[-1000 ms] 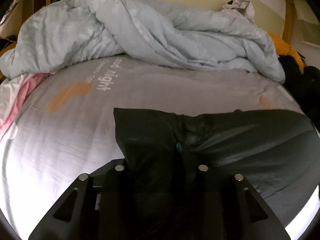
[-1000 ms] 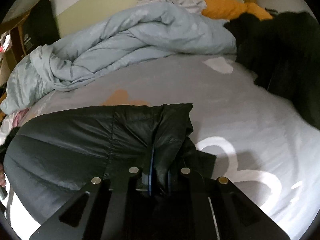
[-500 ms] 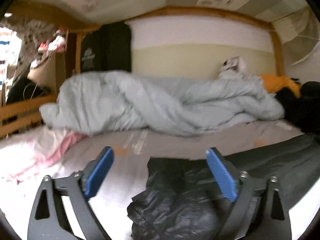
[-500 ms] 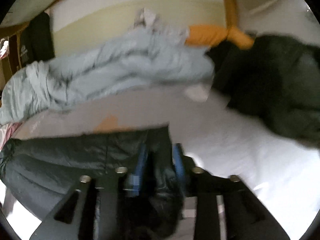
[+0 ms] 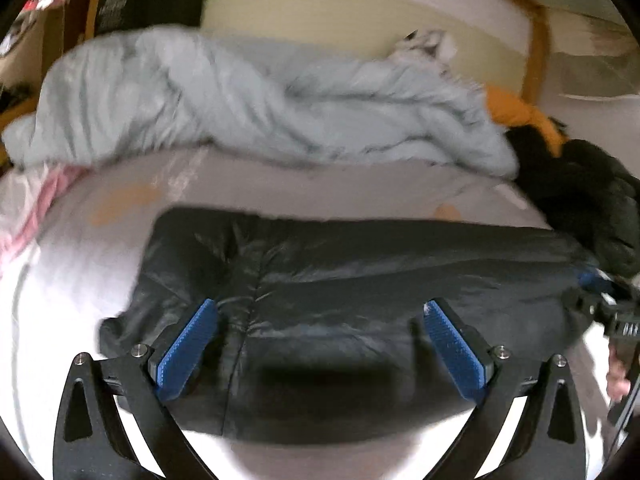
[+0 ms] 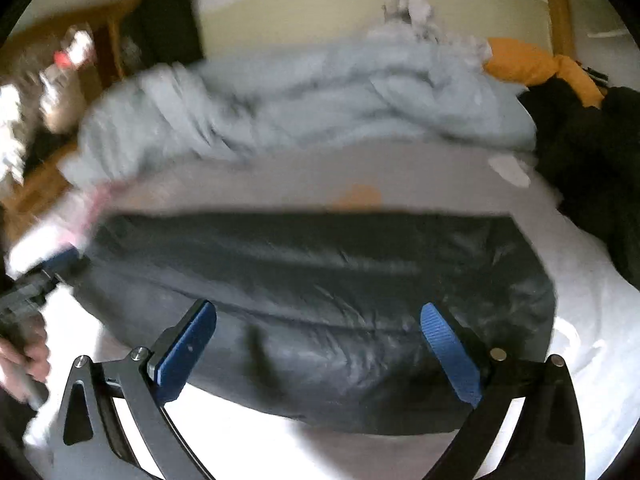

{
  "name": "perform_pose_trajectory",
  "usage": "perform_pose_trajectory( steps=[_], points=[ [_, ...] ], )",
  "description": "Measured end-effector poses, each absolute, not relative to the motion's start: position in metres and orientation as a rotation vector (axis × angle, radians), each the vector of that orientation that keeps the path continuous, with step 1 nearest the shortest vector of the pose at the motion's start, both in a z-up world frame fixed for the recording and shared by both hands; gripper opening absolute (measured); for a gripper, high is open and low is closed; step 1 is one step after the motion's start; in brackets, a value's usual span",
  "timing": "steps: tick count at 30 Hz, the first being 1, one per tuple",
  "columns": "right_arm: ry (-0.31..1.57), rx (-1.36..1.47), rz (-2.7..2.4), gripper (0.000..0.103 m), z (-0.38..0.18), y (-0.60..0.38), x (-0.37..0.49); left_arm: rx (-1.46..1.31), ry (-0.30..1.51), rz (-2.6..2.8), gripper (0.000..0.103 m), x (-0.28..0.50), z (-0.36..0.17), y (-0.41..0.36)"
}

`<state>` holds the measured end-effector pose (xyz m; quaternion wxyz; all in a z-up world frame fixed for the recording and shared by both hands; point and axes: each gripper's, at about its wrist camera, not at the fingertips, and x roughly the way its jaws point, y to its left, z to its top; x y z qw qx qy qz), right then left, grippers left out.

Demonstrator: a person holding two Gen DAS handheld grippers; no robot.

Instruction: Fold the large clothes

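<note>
Crumpled pale blue duvet [image 5: 256,108] beside an orange cushion [image 5: 520,114].

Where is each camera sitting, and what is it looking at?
Left wrist: sits behind the open left claw, looking down at the shiny black puffy jacket on the bed; the right claw shows at its right edge.
Right wrist: sits behind the open right claw, over the same jacket.
Both share the jacket and the crumpled pale blue duvet.
</note>
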<state>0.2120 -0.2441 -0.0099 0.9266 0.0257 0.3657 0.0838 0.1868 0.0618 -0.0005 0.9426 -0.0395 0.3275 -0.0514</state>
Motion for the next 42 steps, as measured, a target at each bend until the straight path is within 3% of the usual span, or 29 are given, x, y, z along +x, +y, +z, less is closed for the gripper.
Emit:
perform_pose_trajectory(
  steps=[16,42],
  points=[
    [0.738,0.099,0.078,0.103,-0.066,-0.252,0.287,-0.001,0.708,0.034,0.103,0.257,-0.058,0.073],
    [0.812,0.003,0.011,0.103,-0.077,-0.239,0.298,0.117,0.770,0.123,0.103,0.266,-0.068,0.058]
  ],
)
